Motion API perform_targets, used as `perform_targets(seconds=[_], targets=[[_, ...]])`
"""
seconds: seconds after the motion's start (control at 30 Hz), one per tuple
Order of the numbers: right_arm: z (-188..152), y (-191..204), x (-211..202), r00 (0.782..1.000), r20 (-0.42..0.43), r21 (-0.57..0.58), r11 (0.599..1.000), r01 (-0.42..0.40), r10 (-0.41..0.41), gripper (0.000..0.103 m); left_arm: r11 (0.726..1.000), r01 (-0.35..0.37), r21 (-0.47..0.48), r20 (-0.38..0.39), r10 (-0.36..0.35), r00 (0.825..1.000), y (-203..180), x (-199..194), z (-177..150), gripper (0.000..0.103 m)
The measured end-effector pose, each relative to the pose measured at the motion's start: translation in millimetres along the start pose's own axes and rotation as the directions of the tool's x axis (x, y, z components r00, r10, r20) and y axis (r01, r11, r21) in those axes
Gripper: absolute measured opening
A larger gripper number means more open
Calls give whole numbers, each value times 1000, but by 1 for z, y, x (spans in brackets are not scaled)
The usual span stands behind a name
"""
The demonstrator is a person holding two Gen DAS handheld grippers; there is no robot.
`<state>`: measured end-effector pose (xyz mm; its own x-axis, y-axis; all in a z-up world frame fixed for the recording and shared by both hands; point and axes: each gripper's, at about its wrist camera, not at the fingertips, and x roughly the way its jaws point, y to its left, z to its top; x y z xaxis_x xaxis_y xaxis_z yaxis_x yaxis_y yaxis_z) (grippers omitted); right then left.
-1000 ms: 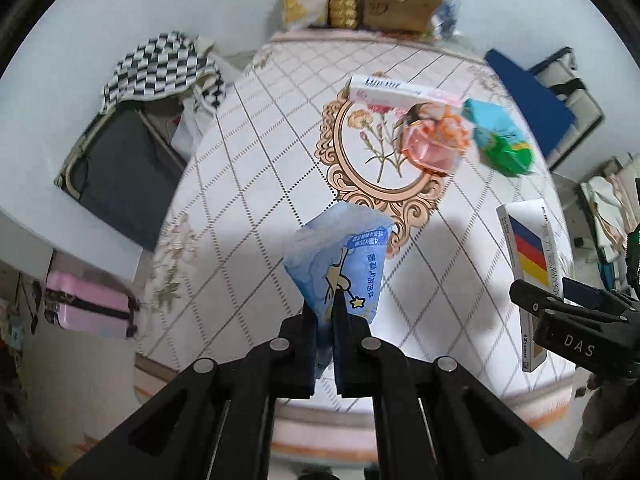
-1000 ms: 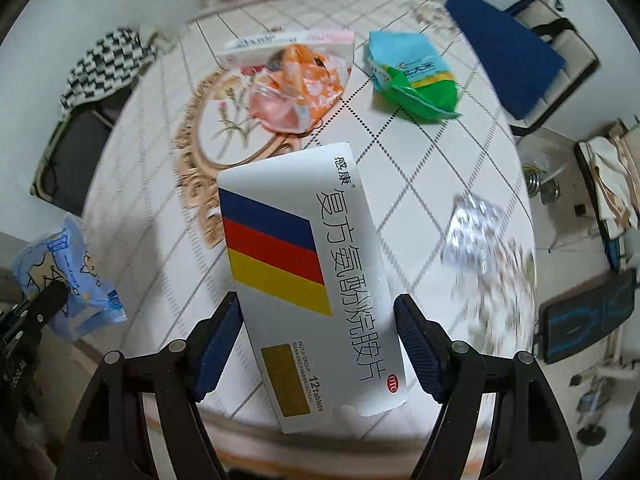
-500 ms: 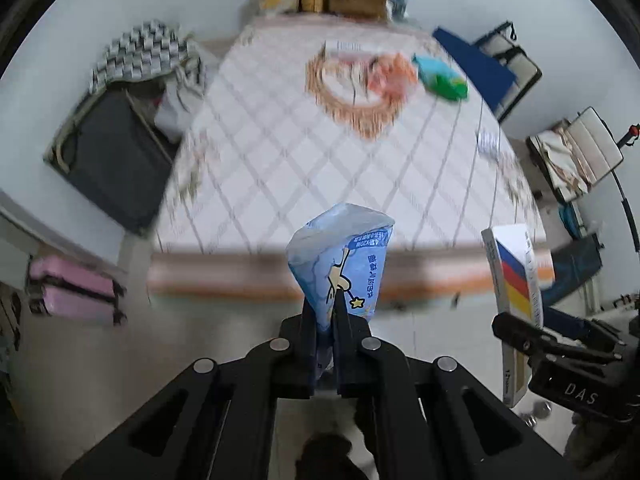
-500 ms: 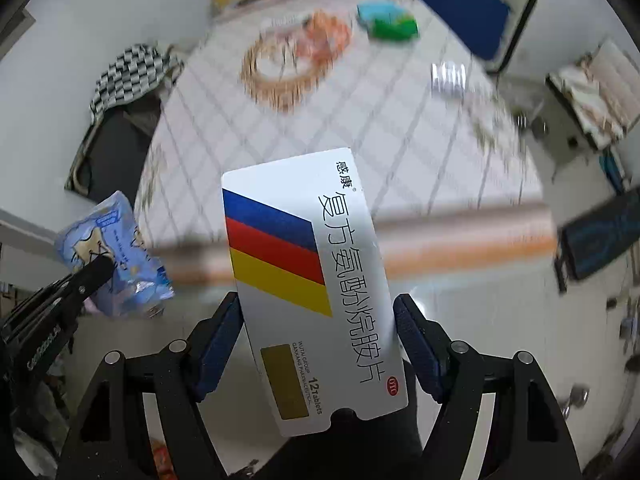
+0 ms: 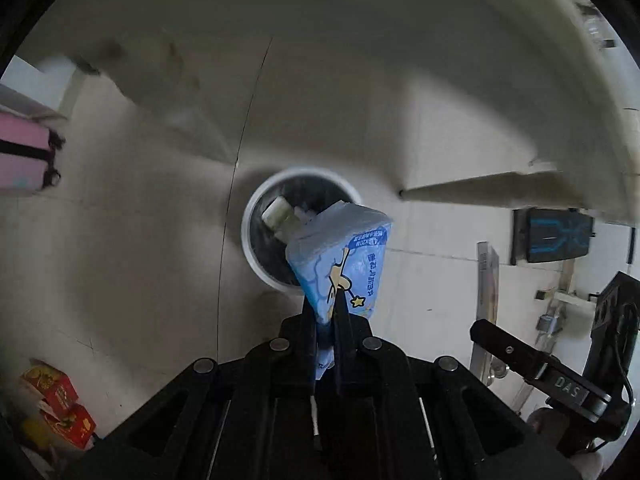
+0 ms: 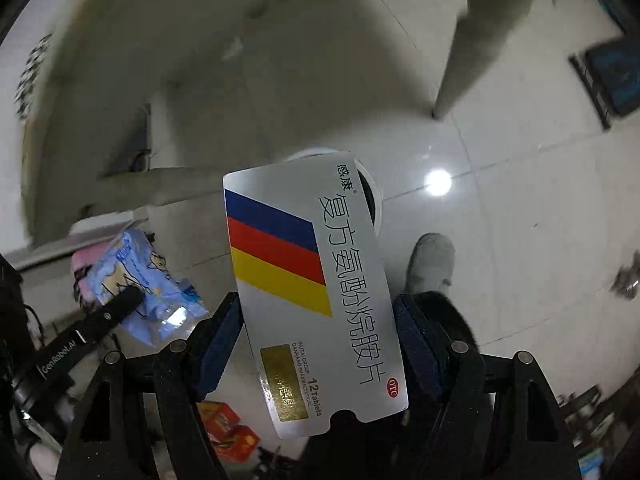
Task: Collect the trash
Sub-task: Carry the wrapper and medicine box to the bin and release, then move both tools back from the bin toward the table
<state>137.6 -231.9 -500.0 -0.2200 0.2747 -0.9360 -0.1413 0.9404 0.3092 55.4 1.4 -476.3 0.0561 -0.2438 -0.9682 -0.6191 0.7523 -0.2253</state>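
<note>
Change: both grippers are now looking down at the floor (image 5: 120,240) and a bin (image 5: 250,216); half a second ago the patterned worktop was filling both views, and it is no longer showing.
Pouch: the blue pouch (image 5: 340,260) is sticking up from the left gripper (image 5: 326,316), its top overlapping the bin's near right rim in the left view.
Left jaws: they are pressing nearly together, pinching the pouch's lower end.
Box: the white tablet box (image 6: 312,288), striped blue, red and yellow, is sitting flat between the right gripper's (image 6: 320,332) pads and covering most of the bin (image 6: 376,204) in the right view.
Right jaws: they are standing wide, clamping the box by its long edges.
Bin: white-rimmed and dark inside, it is holding a pale object.
Floor: pale glossy tiles are carrying red cartons (image 5: 56,404) at lower left.
Shoe: a grey shoe (image 6: 432,260) is resting just right of the box.
</note>
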Motion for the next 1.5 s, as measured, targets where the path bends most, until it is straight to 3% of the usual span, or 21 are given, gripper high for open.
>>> perform_targets(seconds=[0.2,0.27,0.3,0.33,0.4,0.47,0.6,0.7,0.8,0.97,1.3,1.5], targets=[[30,-37,128,997,-56,69,996,-48,52,78,999,33,-31,-64,-35,997,25,117,23,11],[41,-46,172,995,-70,75,995,-68,73,78,999,22,-32,-65,-24,998,32,146,25,34],[45,-49,187,992,-82,80,993,-85,92,79,999,11,-35,-59,-13,998,35,154,25,70],[50,-51,202,990,-95,85,991,-100,108,79,999,-6,-36,-56,4,998,39,164,24,96],[58,-59,236,984,-118,95,988,-125,136,81,999,-32,-35,-48,31,998,43,174,23,98],[62,-63,249,985,-111,82,989,-120,129,101,998,-58,-36,-51,56,997,45,177,20,98],[60,-62,249,996,-80,36,998,-46,49,101,992,-122,-14,16,122,992,45,161,8,98],[53,-52,237,996,-51,-39,997,69,-71,101,982,-188,2,59,187,981,46,140,3,98],[44,-37,215,981,16,-132,972,193,-193,101,978,-209,11,68,208,976,45,122,-3,98],[31,-18,181,956,80,-221,930,293,-282,101,974,-226,18,76,224,972,40,97,-13,98],[10,3,103,948,130,-294,902,318,-291,101,973,-231,17,103,228,968,29,51,-35,98],[-11,19,49,949,147,-327,891,314,-280,101,972,-231,37,116,225,967,11,3,-54,98]])
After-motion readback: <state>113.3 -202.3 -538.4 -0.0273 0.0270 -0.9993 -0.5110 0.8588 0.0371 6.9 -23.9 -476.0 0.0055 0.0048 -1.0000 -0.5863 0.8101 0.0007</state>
